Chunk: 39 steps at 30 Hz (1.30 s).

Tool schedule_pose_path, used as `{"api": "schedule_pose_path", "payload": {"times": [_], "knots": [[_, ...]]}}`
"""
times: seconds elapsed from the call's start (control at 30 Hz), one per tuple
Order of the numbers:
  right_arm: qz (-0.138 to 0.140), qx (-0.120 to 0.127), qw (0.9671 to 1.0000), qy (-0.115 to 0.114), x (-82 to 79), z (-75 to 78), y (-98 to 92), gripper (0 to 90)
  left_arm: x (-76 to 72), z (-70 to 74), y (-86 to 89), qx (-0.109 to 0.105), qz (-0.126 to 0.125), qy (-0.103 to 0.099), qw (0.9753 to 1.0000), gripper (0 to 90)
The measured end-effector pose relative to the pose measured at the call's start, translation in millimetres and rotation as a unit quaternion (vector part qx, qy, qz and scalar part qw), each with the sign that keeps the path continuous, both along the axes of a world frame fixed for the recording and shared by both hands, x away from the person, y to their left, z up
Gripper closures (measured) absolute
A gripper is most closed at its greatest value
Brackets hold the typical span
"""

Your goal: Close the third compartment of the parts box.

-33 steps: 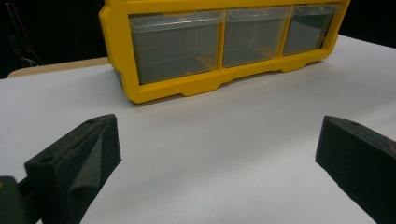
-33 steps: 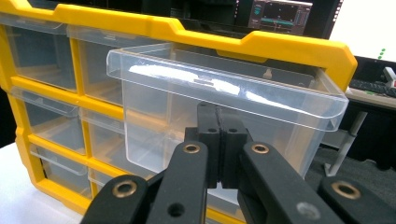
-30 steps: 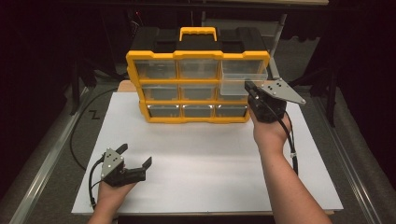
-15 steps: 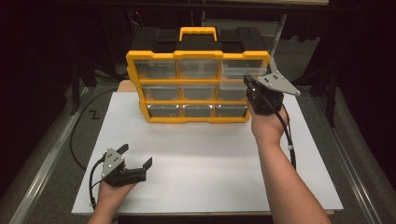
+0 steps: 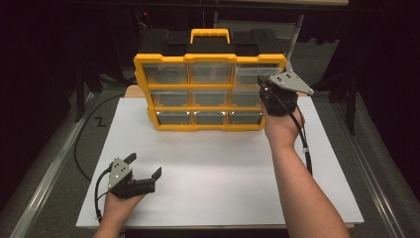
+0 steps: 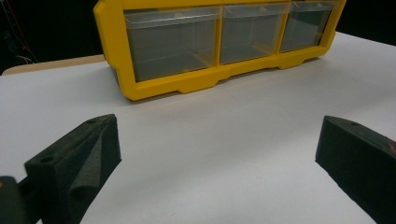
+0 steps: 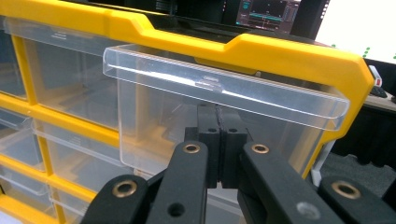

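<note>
Nine clear drawers (image 5: 210,73) in one yellow organizer (image 5: 141,84), two tools

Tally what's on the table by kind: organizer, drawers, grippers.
Yellow drawer organizer: 1
Clear drawers in it: 9, the top right drawer pulled partly out
Grippers: 2, the left gripper open over the white board, the right gripper shut against the front of that drawer
Total: 12
</note>
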State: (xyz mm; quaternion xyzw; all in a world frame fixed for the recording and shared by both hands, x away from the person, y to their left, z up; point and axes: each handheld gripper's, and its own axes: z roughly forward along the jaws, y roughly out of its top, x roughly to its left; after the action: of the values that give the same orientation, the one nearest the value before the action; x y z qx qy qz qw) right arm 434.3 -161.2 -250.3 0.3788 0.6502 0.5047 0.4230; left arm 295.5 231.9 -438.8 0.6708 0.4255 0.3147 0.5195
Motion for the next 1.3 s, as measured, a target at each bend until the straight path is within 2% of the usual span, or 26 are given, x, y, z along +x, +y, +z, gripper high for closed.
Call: {"api": "schedule_pose_path", "payload": {"times": [0.43,0.73,1.03,1.3], "knots": [[-0.013,-0.002,0.9999,0.004,20.0,0.5,6.2,90.0,-0.2,-0.2,1.3,-0.002,0.001,0.0,1.0,0.9],[-0.018,-0.02,0.9996,0.005,31.0,-2.2,12.2,90.0,0.1,-0.7,1.3,-0.001,0.0,0.002,1.0,0.9],[-0.017,-0.018,0.9997,0.008,28.6,0.9,13.7,90.0,0.3,-0.6,2.2,-0.003,0.003,0.001,1.0,0.9],[-0.003,-0.011,0.9999,0.009,15.5,1.7,8.5,90.0,-0.1,-0.1,1.6,-0.003,0.003,0.0,1.0,0.9]]}}
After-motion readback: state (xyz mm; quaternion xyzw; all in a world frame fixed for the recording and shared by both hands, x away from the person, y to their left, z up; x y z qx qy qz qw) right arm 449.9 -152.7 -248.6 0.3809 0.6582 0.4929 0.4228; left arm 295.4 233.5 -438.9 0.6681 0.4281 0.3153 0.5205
